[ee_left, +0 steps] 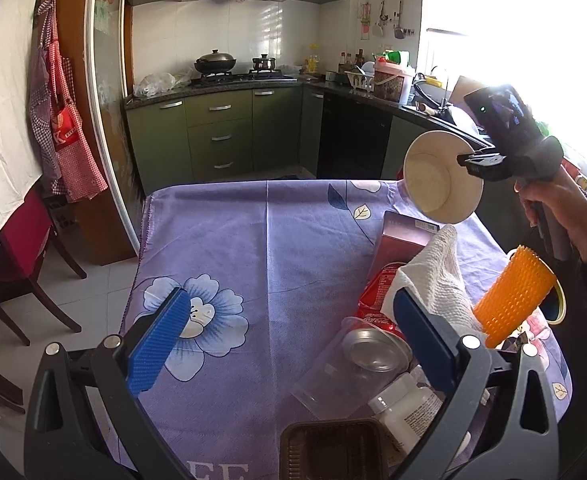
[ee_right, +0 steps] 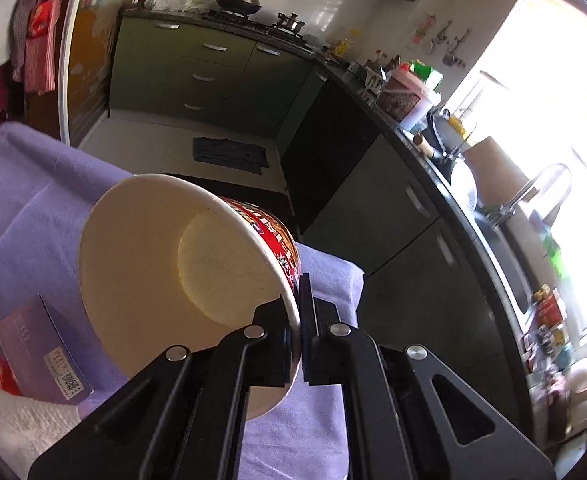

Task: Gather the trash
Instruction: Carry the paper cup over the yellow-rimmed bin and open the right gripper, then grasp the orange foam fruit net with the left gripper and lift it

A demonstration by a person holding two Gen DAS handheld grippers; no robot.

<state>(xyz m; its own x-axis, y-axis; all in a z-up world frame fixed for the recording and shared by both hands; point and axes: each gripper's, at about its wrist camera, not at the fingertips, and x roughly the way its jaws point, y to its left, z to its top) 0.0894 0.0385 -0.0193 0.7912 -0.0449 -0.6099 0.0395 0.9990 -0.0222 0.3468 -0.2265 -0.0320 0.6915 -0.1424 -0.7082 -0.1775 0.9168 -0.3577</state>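
My right gripper (ee_right: 296, 334) is shut on the rim of an empty instant-noodle cup (ee_right: 165, 276), held tilted in the air above the table's far right corner; the cup (ee_left: 439, 178) and the gripper (ee_left: 479, 160) also show in the left wrist view. My left gripper (ee_left: 289, 336) is open and empty, low over the purple flowered tablecloth (ee_left: 233, 240). Trash lies near its right finger: a white paper towel (ee_left: 437, 276), a red cola can (ee_left: 377, 304), a clear plastic cup (ee_left: 333, 376), a white pill bottle (ee_left: 405, 408), a dark plastic tray (ee_left: 333, 448) and a purple box (ee_left: 405, 236).
An orange spiky cylinder (ee_left: 513, 296) stands on the right side of the table. A red-seated chair (ee_left: 25, 248) stands left of the table. Green kitchen cabinets (ee_left: 221, 136) and a crowded counter (ee_right: 433, 148) lie beyond. The purple box (ee_right: 41, 344) and paper towel (ee_right: 17, 424) show below the held cup.
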